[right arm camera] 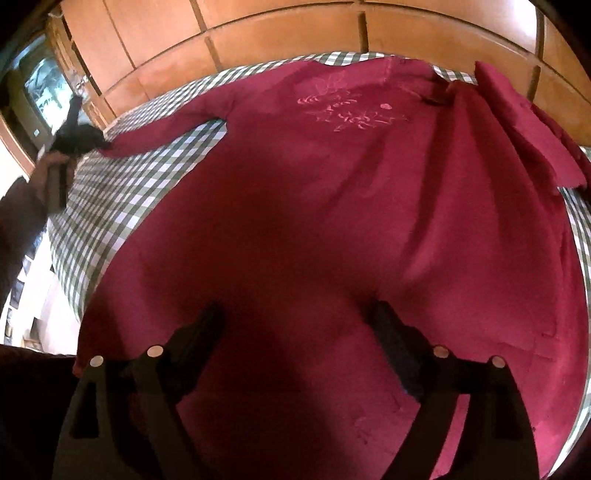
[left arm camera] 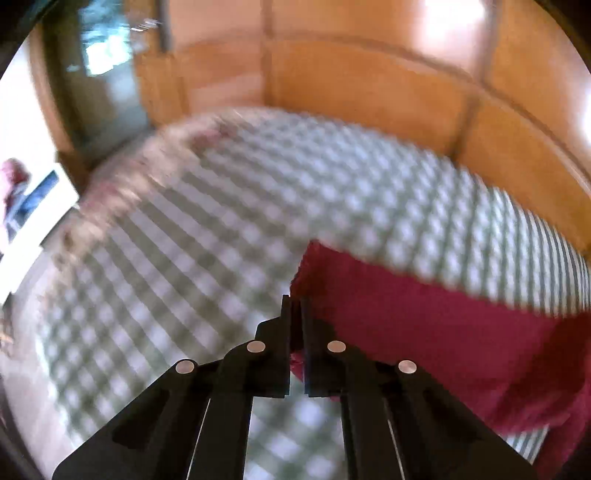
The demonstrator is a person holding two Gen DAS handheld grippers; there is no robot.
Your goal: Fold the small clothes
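A dark red long-sleeved top (right arm camera: 332,206) with a pale pink print lies spread on a green and white checked cloth (right arm camera: 122,192). In the right wrist view my right gripper (right arm camera: 295,314) is open just above the lower part of the top, nothing between its fingers. The left sleeve stretches out to the far left, where my left gripper (right arm camera: 79,142) holds its end. In the blurred left wrist view my left gripper (left arm camera: 294,306) is shut on the red sleeve (left arm camera: 424,325). The right sleeve (right arm camera: 528,129) lies folded over at the far right.
A wooden panelled wall (right arm camera: 295,33) runs behind the checked surface. A dark glass-fronted cabinet (right arm camera: 40,88) stands at the far left. The checked cloth (left arm camera: 221,229) extends left of the sleeve in the left wrist view.
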